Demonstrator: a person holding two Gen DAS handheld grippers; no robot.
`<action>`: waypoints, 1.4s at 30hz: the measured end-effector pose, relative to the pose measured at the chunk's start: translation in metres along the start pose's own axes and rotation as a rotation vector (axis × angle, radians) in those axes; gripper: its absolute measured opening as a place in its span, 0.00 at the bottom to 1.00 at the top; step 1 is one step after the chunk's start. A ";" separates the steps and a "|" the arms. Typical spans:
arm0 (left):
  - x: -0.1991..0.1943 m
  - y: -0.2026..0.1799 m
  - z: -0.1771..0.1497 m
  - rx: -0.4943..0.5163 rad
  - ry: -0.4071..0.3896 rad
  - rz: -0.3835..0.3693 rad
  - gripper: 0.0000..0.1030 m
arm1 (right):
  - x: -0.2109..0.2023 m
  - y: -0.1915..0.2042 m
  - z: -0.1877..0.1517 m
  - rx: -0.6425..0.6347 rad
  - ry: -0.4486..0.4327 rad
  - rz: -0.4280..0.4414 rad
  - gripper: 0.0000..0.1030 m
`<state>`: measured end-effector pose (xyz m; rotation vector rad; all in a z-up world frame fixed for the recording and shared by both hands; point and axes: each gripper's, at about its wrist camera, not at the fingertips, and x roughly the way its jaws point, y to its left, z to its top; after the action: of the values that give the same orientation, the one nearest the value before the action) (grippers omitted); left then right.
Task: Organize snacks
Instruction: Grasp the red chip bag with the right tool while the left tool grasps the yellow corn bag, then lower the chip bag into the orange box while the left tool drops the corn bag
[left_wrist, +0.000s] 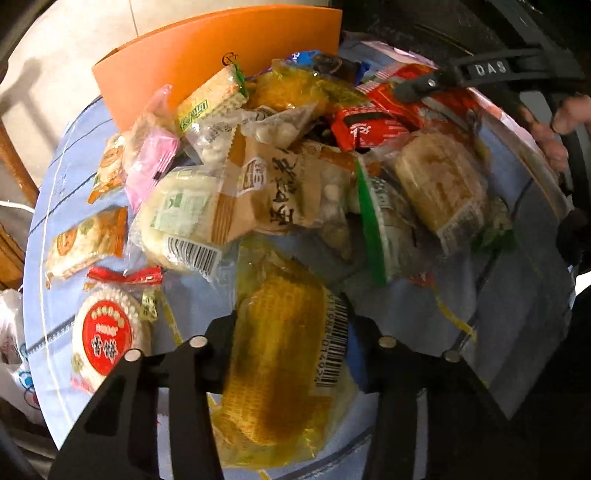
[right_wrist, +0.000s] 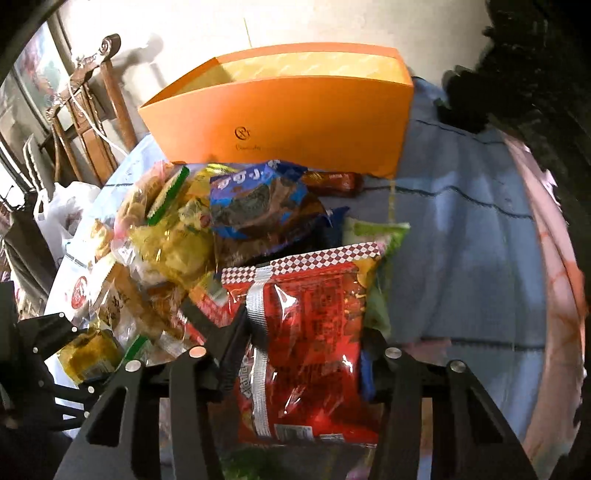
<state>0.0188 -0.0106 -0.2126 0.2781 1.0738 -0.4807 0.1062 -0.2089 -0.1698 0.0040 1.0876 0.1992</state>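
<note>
A pile of wrapped snacks lies on a round table under a blue cloth. An open orange box stands behind the pile. My left gripper points down at the near edge of the pile, and its two fingers press the sides of a yellow cake packet. In the right wrist view my right gripper is shut on a red snack packet at the pile's right side. The left gripper also shows there at the lower left, holding the yellow packet.
A blue cookie packet tops the pile, and a round red-labelled rice cake packet lies at its left. A wooden chair and a white plastic bag stand beyond the table's left edge. Bare cloth stretches right of the pile.
</note>
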 end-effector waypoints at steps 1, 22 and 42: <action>-0.001 0.000 -0.002 -0.005 0.003 -0.002 0.42 | -0.003 0.000 -0.004 0.010 -0.003 -0.005 0.48; -0.115 0.017 0.079 -0.221 -0.301 -0.061 0.40 | -0.124 -0.006 0.005 0.206 -0.344 0.081 0.44; -0.076 0.129 0.287 -0.378 -0.345 0.285 0.40 | -0.051 -0.037 0.216 0.187 -0.413 0.037 0.44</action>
<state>0.2760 -0.0080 -0.0156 0.0084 0.7522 -0.0594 0.2797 -0.2330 -0.0280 0.2242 0.6907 0.1212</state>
